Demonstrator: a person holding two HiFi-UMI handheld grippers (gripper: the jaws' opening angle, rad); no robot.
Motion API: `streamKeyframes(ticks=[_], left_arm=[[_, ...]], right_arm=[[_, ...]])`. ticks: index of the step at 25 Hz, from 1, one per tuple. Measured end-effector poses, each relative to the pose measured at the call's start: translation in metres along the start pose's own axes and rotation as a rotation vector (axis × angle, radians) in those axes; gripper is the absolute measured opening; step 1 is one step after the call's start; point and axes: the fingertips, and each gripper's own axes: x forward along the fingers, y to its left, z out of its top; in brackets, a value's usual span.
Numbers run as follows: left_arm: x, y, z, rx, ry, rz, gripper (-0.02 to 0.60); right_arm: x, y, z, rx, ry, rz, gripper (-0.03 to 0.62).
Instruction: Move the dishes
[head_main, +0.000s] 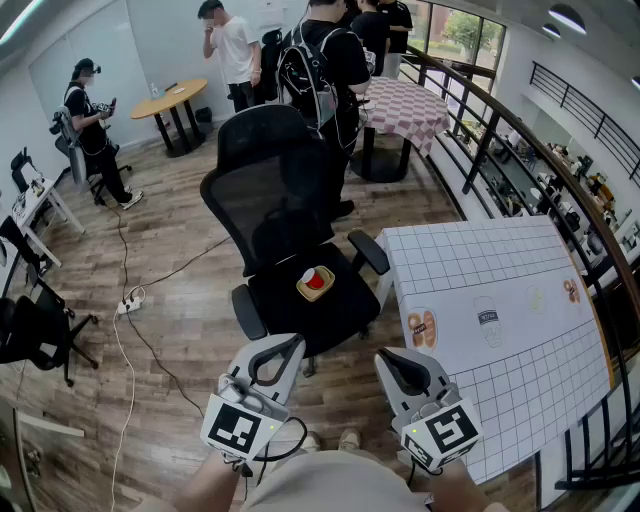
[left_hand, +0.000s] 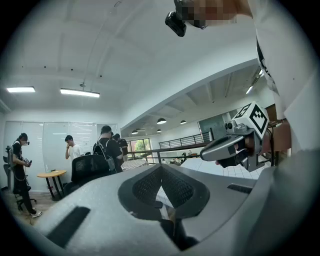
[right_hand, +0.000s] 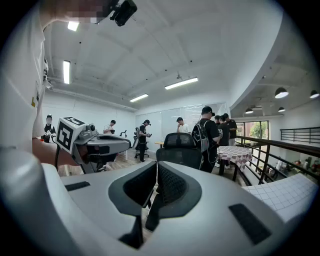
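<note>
While both claws hang in the air with nothing in them, the left claw (head_main: 293, 342) and the right claw (head_main: 386, 356) each have their two jaws pressed together. A small yellow dish (head_main: 315, 283) sits on the seat of a black chair (head_main: 288, 215), ahead of the claws. It holds something red, too small to tell what. Just beside the chair stands a tabletop (head_main: 520, 385) with a white squared cloth. The flat things on it are hard to make out, and its right side is cut off.
</note>
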Motion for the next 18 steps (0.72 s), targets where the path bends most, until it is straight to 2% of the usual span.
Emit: streamKeyframes(ticks=[5, 18], left_arm=[[0.005, 0.003, 0.002, 0.012, -0.026, 0.02, 0.014], [0.023, -0.014, 0.002, 0.015, -0.006, 0.031, 0.014]], right_arm=[[0.005, -0.008, -0.007, -0.002, 0.009, -0.015, 0.026], [-0.005, -0.031, -0.011, 0.033, -0.01, -0.021, 0.027]])
